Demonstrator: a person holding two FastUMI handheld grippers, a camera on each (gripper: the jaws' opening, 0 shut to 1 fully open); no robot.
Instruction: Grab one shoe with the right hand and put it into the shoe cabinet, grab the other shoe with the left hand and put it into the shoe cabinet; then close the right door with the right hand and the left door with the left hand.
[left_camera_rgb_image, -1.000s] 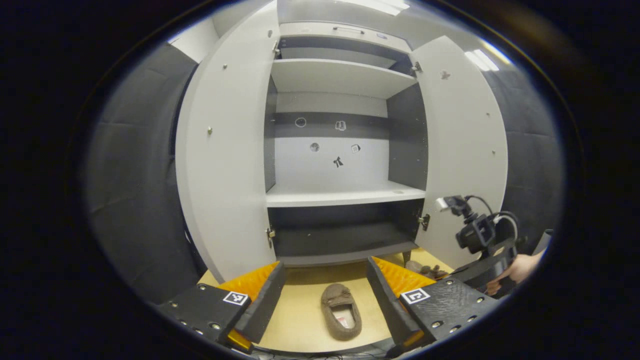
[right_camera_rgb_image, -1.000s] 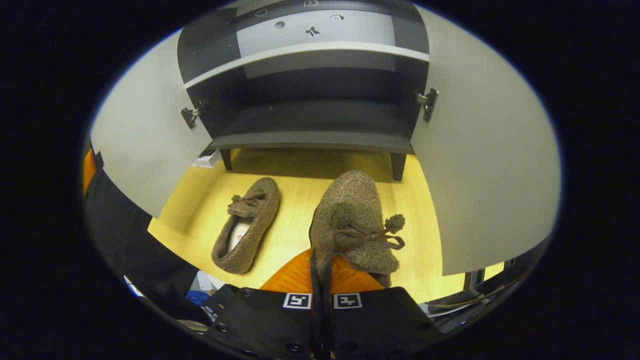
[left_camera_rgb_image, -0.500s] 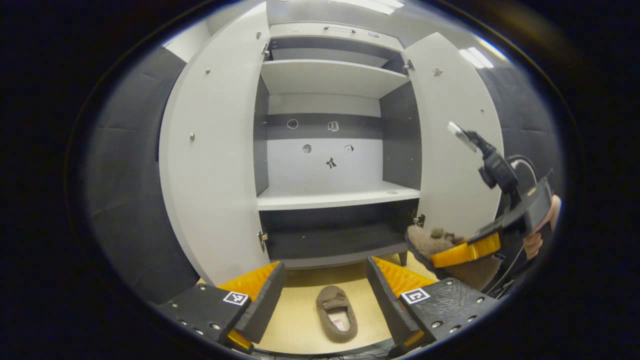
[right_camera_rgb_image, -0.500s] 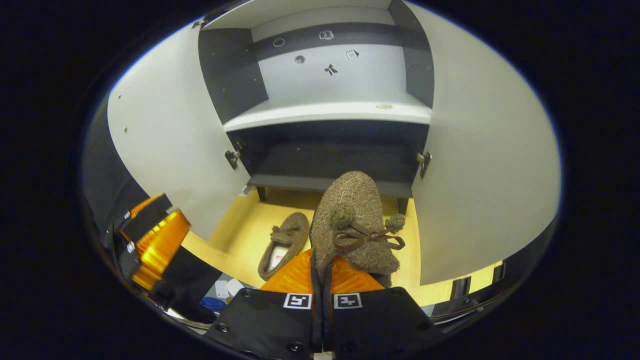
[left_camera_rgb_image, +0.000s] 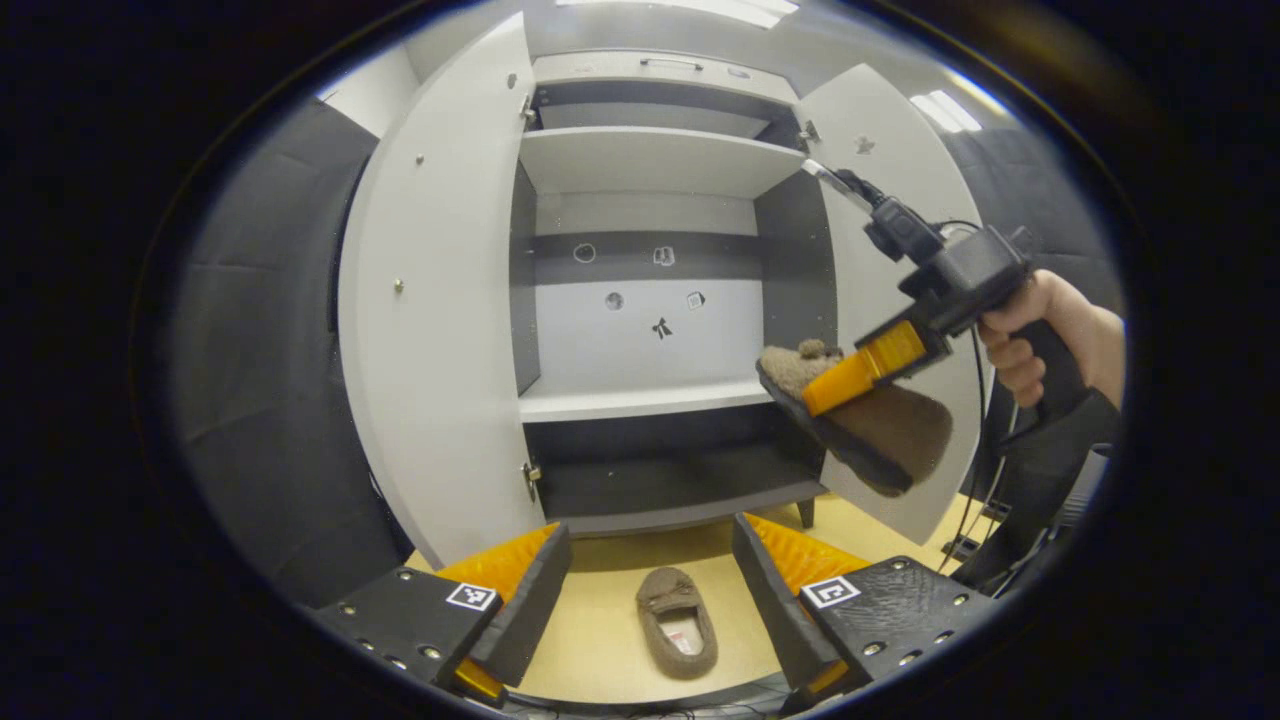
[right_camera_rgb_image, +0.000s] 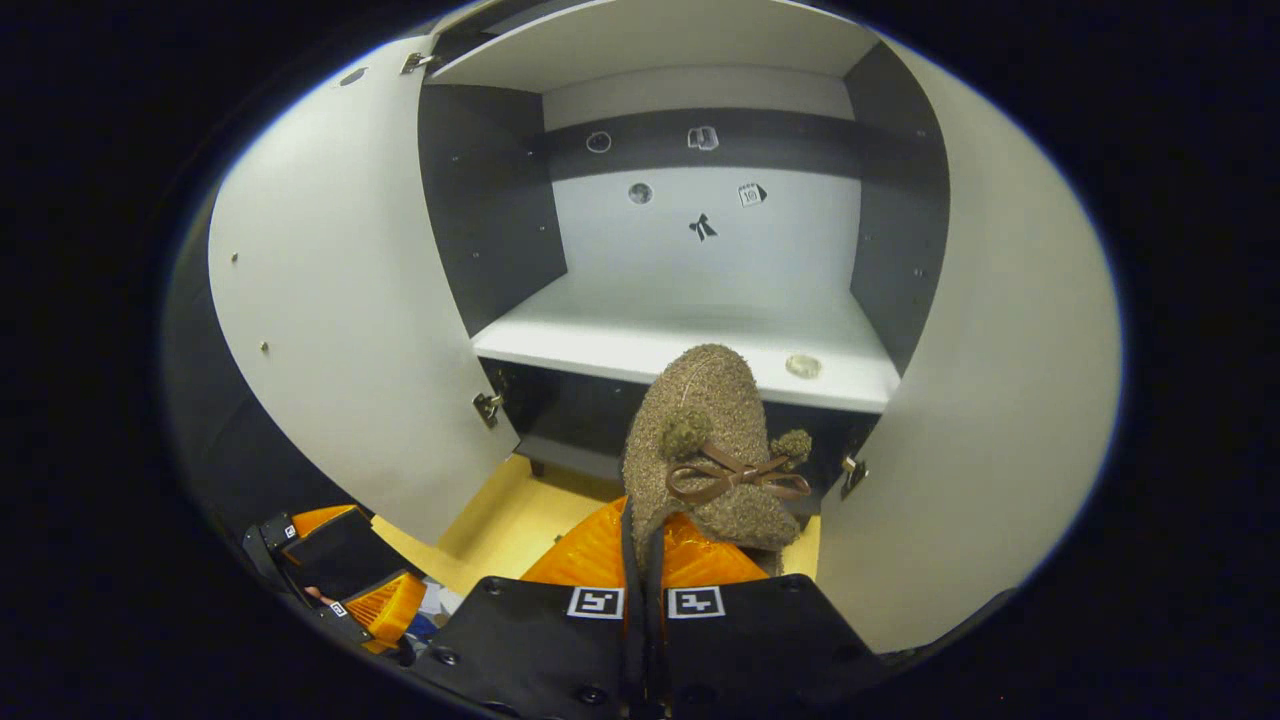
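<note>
Right gripper (right_camera_rgb_image: 640, 560): its two fingers are pressed together on the heel edge of a fuzzy brown shoe (right_camera_rgb_image: 712, 450). In the left gripper view this same gripper (left_camera_rgb_image: 850, 375) is up in the air on the right, with a hand (left_camera_rgb_image: 1040, 325) holding its handle.

Held shoe: it is up off the floor. Its toe points at the shoe cabinet (right_camera_rgb_image: 700, 260). It hangs in front of the white middle shelf (right_camera_rgb_image: 690, 345), about level with it, not yet inside. A little brown bow and two pom-poms sit on top of it.

Left gripper (left_camera_rgb_image: 650, 590): its fingers are wide apart and hold nothing. It is low down, pointing at the cabinet. It also shows low on the left in the right gripper view.

Other shoe (left_camera_rgb_image: 678, 622): it lies flat on the yellow floor (left_camera_rgb_image: 600, 620), open side up. It sits between the left gripper's two fingers, but does not touch them. It is in front of the cabinet.

Left door (left_camera_rgb_image: 440, 300): wide open.

Right door (left_camera_rgb_image: 890, 180): wide open too. The held shoe is in front of it in the left gripper view.

Inside the cabinet: white shelves, dark side walls, and a dark bottom shelf (left_camera_rgb_image: 660, 480).
</note>
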